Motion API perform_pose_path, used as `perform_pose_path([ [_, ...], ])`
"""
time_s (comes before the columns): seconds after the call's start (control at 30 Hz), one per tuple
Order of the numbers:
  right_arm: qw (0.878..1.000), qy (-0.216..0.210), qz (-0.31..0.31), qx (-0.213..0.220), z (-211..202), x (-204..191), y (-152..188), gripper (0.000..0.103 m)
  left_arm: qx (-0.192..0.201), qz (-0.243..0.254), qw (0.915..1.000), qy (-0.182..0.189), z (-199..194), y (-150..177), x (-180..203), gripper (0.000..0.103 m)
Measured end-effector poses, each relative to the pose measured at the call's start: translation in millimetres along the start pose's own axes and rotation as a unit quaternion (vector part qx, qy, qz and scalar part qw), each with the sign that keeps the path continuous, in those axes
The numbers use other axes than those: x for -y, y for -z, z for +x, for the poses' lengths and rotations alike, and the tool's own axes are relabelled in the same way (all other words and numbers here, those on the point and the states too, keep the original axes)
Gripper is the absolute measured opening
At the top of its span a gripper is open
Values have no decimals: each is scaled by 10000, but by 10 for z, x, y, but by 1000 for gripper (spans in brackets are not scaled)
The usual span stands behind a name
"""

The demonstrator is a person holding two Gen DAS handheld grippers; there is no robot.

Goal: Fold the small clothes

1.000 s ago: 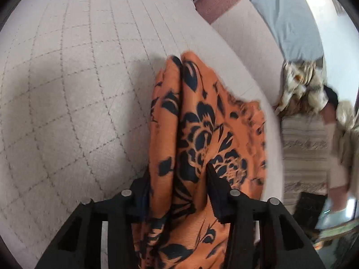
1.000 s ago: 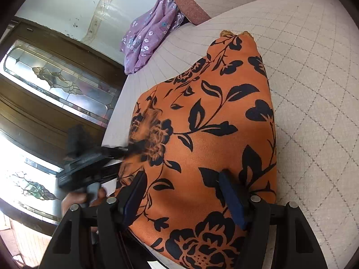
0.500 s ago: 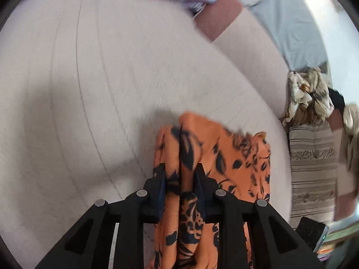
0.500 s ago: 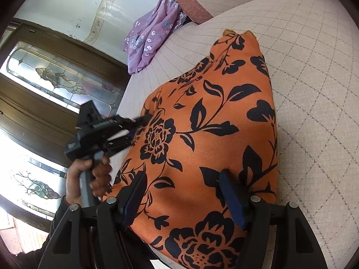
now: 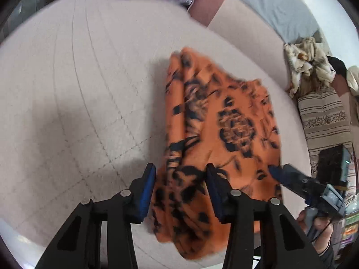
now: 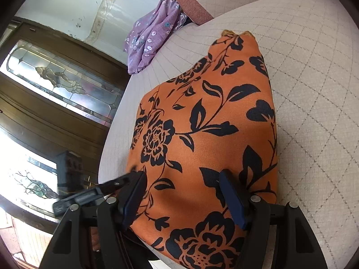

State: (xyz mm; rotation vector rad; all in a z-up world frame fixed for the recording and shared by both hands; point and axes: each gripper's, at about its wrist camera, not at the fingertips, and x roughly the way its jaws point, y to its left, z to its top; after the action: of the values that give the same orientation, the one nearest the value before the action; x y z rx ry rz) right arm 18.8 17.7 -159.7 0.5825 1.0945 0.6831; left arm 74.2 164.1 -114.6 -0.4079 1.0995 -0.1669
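Note:
An orange cloth with black flowers [image 5: 224, 123] lies folded on the pale quilted cushion [image 5: 78, 100]. My left gripper [image 5: 180, 190] hovers over its near end. Its jaws are opening; the cloth's bunched left fold lies between the blue pads [image 5: 147, 190] and looks loose, though the view is blurred. In the right wrist view the same cloth [image 6: 202, 123] lies flat. My right gripper [image 6: 182, 197] straddles its near edge, jaws wide, the fabric unpinched. The left gripper [image 6: 125, 179] shows beside it at the cloth's left edge. The right gripper [image 5: 278, 172] touches the cloth's right edge.
A purple flowered garment [image 6: 152, 35] lies at the cushion's far end by a rust-trimmed bolster [image 6: 190, 2]. Crumpled patterned cloths [image 5: 307, 65] and a striped fabric [image 5: 323, 116] sit beyond the cushion's right edge. A glass-panelled wooden door [image 6: 56, 78] stands past the left edge.
My left gripper narrowed on the raised fold, then pulled back and upward with its jaws spreading; the fold now lies lower on the cloth. The right gripper has kept still.

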Motion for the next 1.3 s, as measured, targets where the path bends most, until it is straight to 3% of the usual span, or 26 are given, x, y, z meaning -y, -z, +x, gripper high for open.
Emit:
perform_pose_path([
  [0.07, 10000, 12, 44, -21, -25, -11, -17, 70, 261, 259, 9993, -103, -169, 55, 161, 50],
  [0.13, 10000, 33, 90, 23, -56, -28, -19, 71, 459, 471, 9975, -253, -241, 153, 294, 61],
  [0.17, 9999, 58, 88, 34, -57, -38, -11, 71, 445, 502, 9967, -453, -211, 209, 281, 64],
  [0.23, 9999, 112, 32, 55, -40, -47, 1, 71, 14, 398, 9941, -1005, -27, 280, 170, 63],
  [0.27, 9999, 121, 24, 56, -32, -46, 2, 71, -79, 329, 9934, -1093, 33, 308, 137, 61],
  [0.37, 9999, 163, 51, 1, -24, -56, -15, 71, 35, 121, 9947, -1020, -14, 363, 110, 61],
  [0.6, 9997, 112, 37, 200, -223, -175, 24, 74, 229, 478, 9916, -1181, -46, 379, 368, 60],
  [0.73, 9999, 149, 44, 25, -112, -70, 69, 78, 169, 436, 9911, -1245, 18, 392, 437, 60],
  [0.9, 9997, 47, 7, 223, -258, -203, 38, 78, 295, 562, 9897, -1281, -150, 427, 391, 61],
  [1.03, 9999, 108, 76, 23, -124, -71, 75, 80, 212, 567, 9893, -1331, -98, 422, 384, 61],
  [1.13, 9997, 23, 182, 153, -211, -109, 72, 80, 273, 609, 9885, -1355, -112, 406, 404, 61],
  [1.3, 9996, 91, -179, 207, -240, -198, 45, 83, 321, 646, 9876, -1391, -112, 361, 449, 61],
])
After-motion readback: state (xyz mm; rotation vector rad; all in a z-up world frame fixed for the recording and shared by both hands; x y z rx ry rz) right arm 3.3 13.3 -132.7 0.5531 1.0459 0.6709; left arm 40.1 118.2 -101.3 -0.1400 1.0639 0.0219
